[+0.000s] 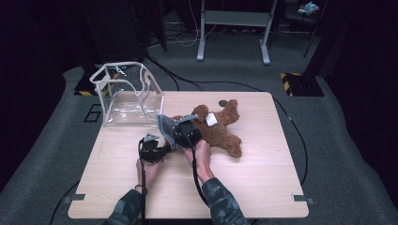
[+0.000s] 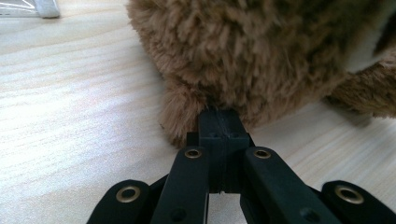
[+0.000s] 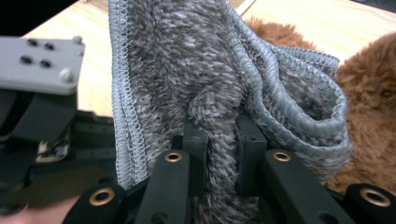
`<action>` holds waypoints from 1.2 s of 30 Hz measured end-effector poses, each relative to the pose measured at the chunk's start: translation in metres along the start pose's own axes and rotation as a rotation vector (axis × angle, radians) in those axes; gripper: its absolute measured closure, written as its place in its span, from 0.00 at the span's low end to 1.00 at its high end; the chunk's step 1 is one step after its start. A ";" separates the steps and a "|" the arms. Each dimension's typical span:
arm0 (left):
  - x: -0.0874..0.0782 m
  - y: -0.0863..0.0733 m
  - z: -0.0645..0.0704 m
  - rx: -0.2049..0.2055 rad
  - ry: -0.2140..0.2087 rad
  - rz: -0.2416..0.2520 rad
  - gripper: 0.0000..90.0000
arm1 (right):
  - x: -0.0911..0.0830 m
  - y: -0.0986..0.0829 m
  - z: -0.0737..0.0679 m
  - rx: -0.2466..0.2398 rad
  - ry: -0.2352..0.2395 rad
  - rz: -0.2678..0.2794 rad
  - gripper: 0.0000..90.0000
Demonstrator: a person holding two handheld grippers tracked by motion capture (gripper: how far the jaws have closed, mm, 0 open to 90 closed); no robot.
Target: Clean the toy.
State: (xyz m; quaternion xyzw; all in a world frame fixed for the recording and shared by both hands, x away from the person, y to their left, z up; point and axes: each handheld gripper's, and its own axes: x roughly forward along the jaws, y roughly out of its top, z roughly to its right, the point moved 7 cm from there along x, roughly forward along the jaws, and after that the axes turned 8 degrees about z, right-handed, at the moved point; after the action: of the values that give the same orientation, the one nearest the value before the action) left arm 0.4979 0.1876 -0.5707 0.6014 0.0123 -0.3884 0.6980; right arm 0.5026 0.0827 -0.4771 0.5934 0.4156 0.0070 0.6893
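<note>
A brown teddy bear (image 1: 220, 131) lies on its side in the middle of the wooden table (image 1: 253, 178). A grey fleece cloth (image 1: 165, 125) is bunched against the bear's left end. My right gripper (image 1: 178, 136) is shut on a fold of this cloth (image 3: 187, 60), the pile squeezed between its jaws (image 3: 222, 140). My left gripper (image 1: 162, 151) sits just left of it, low on the table. Its jaws (image 2: 222, 123) are shut, with their tips pressed into a tuft of the bear's fur (image 2: 243, 51). Whether any fur is pinched is hidden.
A clear plastic bag (image 1: 126, 96) with white trim stands open at the table's back left corner. The left gripper's grey plate (image 3: 37, 60) is close beside the cloth. Bare tabletop extends in front and to the right. Cables run across the floor behind.
</note>
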 end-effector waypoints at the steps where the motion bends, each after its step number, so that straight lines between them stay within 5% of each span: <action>1: 0.000 0.000 0.000 0.004 0.000 0.002 1.00 | -0.002 -0.003 -0.001 -0.001 0.006 0.005 0.87; 9: 0.000 0.001 -0.001 -0.013 0.000 0.010 1.00 | -0.020 -0.005 -0.009 0.004 0.040 0.029 0.87; 11: 0.000 0.000 -0.001 -0.011 -0.001 0.006 1.00 | -0.009 -0.014 -0.008 -0.023 0.031 -0.009 0.87; 20: 0.000 0.001 -0.002 -0.014 -0.001 0.009 1.00 | 0.024 -0.075 0.001 0.018 0.065 -0.188 0.86; 23: 0.000 0.001 -0.002 -0.015 -0.001 0.010 1.00 | 0.015 -0.071 0.002 0.013 0.073 -0.177 0.86; 26: 0.001 0.001 -0.001 -0.020 0.002 0.016 1.00 | -0.012 -0.046 0.011 -0.011 0.058 -0.102 0.86; 29: 0.001 0.000 -0.001 -0.006 0.004 0.001 1.00 | -0.038 -0.006 0.036 -0.011 -0.037 0.008 0.86; 33: 0.002 0.000 -0.001 -0.005 0.008 0.002 1.00 | -0.032 0.006 0.068 0.009 -0.141 0.014 0.86; 36: 0.002 0.000 -0.001 -0.006 0.013 0.003 1.00 | -0.016 -0.012 0.075 0.036 -0.146 -0.035 0.86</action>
State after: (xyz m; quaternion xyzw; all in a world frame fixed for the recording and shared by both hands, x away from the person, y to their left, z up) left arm 0.5001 0.1870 -0.5719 0.6019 0.0173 -0.3833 0.7003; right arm 0.5300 0.0106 -0.4822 0.5975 0.3746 -0.0556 0.7068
